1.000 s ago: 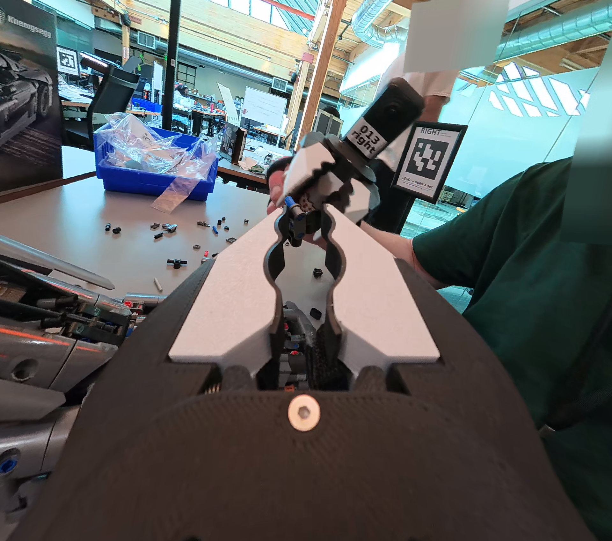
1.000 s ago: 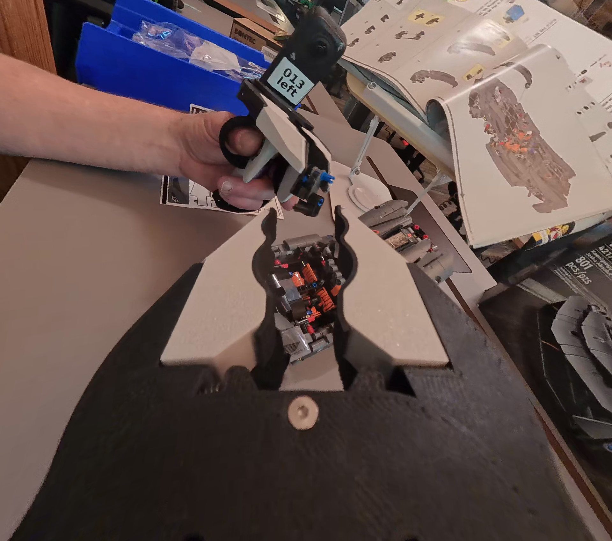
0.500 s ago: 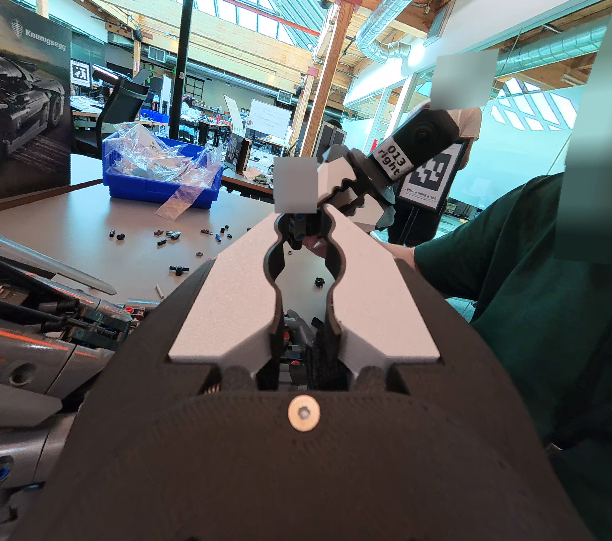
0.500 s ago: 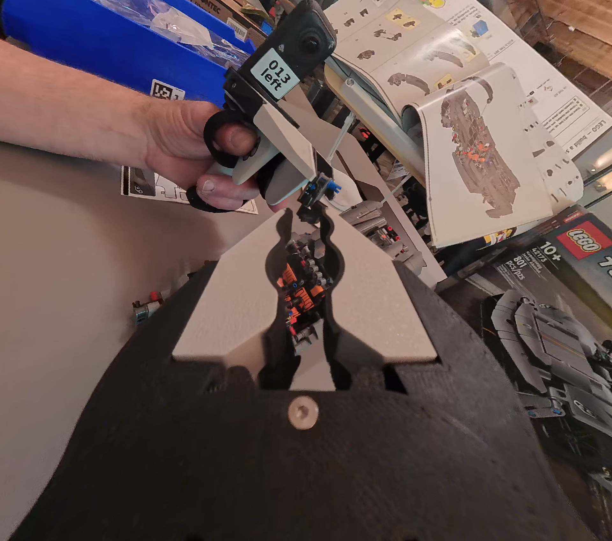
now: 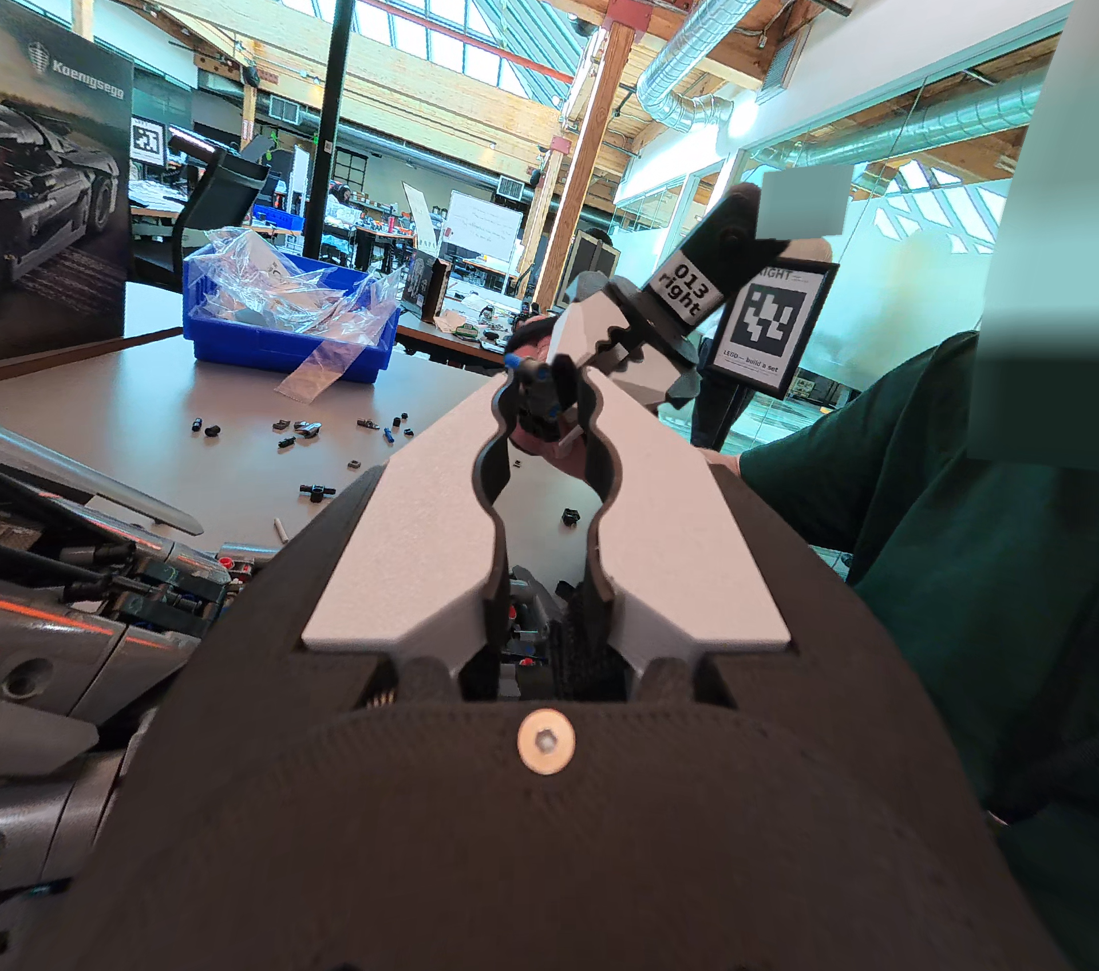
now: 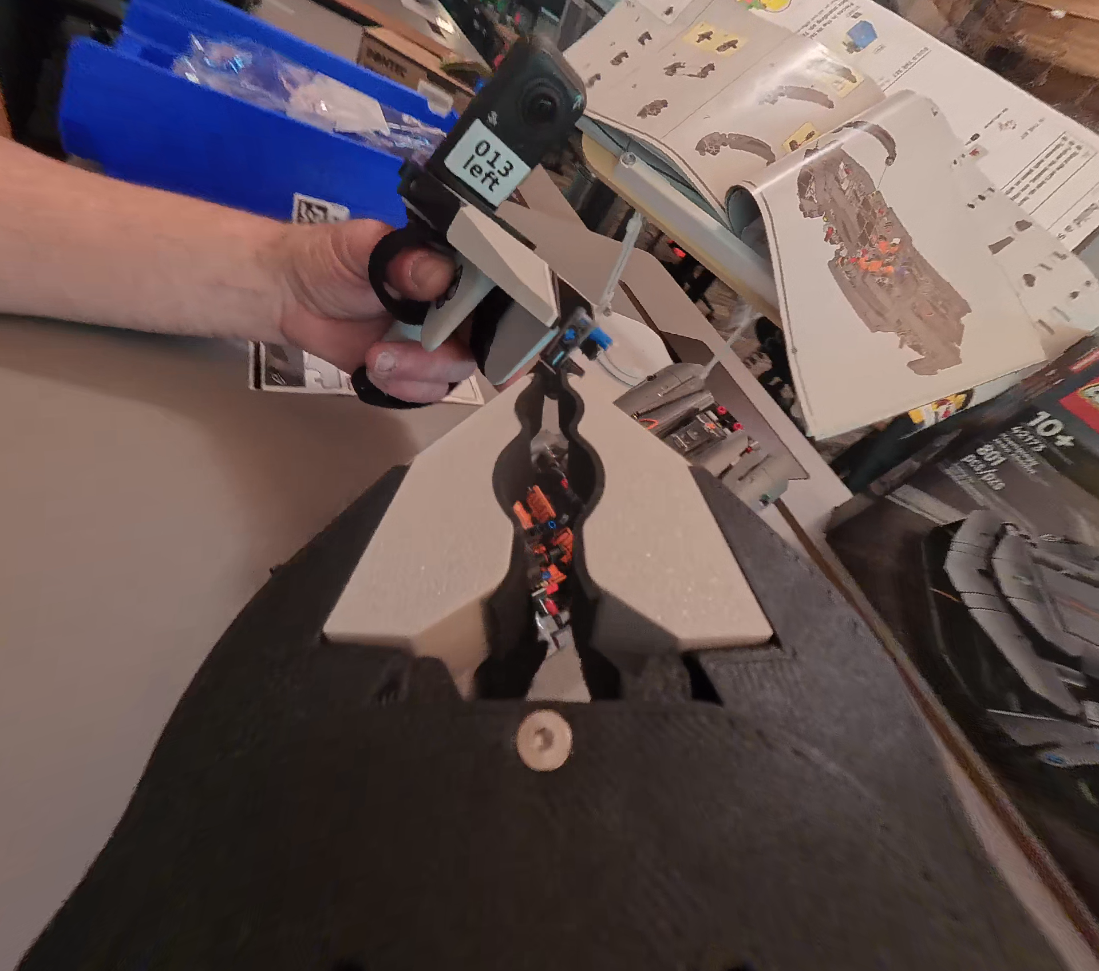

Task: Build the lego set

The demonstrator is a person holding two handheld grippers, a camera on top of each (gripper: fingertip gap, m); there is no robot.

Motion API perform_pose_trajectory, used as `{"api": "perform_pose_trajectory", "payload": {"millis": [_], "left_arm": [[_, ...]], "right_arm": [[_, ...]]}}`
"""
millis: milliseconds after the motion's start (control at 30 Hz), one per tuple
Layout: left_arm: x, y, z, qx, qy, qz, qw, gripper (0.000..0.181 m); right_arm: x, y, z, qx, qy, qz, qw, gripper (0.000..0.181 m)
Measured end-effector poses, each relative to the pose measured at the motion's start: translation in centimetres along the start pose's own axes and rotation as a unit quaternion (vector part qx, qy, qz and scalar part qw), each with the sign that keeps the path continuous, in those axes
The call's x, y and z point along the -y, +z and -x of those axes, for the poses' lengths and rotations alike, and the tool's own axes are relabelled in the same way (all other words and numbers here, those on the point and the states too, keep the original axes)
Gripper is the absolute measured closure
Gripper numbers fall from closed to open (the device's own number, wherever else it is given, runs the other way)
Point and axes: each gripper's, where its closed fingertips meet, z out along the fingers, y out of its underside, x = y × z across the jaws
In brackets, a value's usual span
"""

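Observation:
My left gripper [image 5: 544, 392] is shut on a small black Lego piece with blue pins [image 5: 537, 388], held up above the table. My right gripper [image 6: 550, 392] points at it from the opposite side, and its jaws are nearly together on the lower end of the same piece [image 6: 572, 341]. In the right wrist view, the left gripper [image 6: 556, 347] is held in a hand [image 6: 333, 288]. In the left wrist view, the right gripper [image 5: 562, 368] sits just behind the piece. The partly built grey Lego car [image 5: 119, 591] lies below, and also shows in the right wrist view [image 6: 702, 425].
Several loose small parts [image 5: 297, 428] lie on the grey table [image 5: 119, 395]. A blue bin with plastic bags [image 5: 285, 341] stands at the back. An open instruction booklet [image 6: 832, 169] rests on a stand, with the set's box [image 6: 1011, 556] beside it. A green sleeve [image 5: 922, 526] is at the right. Only a small space, under 4 cm, lies between the two pairs of fingers.
The right gripper's jaws have narrowed from wide apart to nearly together around the piece. The two grippers have come closer, tip to tip. The left gripper still holds the piece.

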Motion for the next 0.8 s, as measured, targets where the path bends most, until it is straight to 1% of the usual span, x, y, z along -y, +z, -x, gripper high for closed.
{"api": "perform_pose_trajectory", "payload": {"millis": [233, 400, 467, 567, 700, 800], "left_arm": [[0.4, -0.1, -0.2, -0.003, 0.0, -0.007, 1.0, 0.162], [0.7, -0.1, -0.2, 0.009, 0.017, -0.007, 1.0, 0.159], [0.7, 0.0, -0.3, 0.019, 0.038, -0.006, 0.999, 0.154], [0.4, 0.5, -0.3, 0.043, 0.077, 0.012, 0.996, 0.147], [0.6, 0.9, -0.3, 0.076, 0.133, 0.018, 0.988, 0.135], [0.5, 1.1, -0.3, 0.099, 0.177, 0.034, 0.979, 0.131]], "right_arm": [[0.9, -0.8, -0.7, 0.04, 0.099, -0.055, 0.993, 0.179], [2.1, -1.9, -1.0, 0.103, 0.195, -0.122, 0.968, 0.179], [2.3, -2.2, -1.3, 0.123, 0.229, -0.143, 0.955, 0.179], [2.2, -2.4, -1.5, 0.143, 0.263, -0.154, 0.942, 0.179], [2.0, -2.3, -1.6, 0.153, 0.282, -0.157, 0.934, 0.179], [1.7, -2.1, -1.5, 0.156, 0.282, -0.15, 0.935, 0.179]]}}
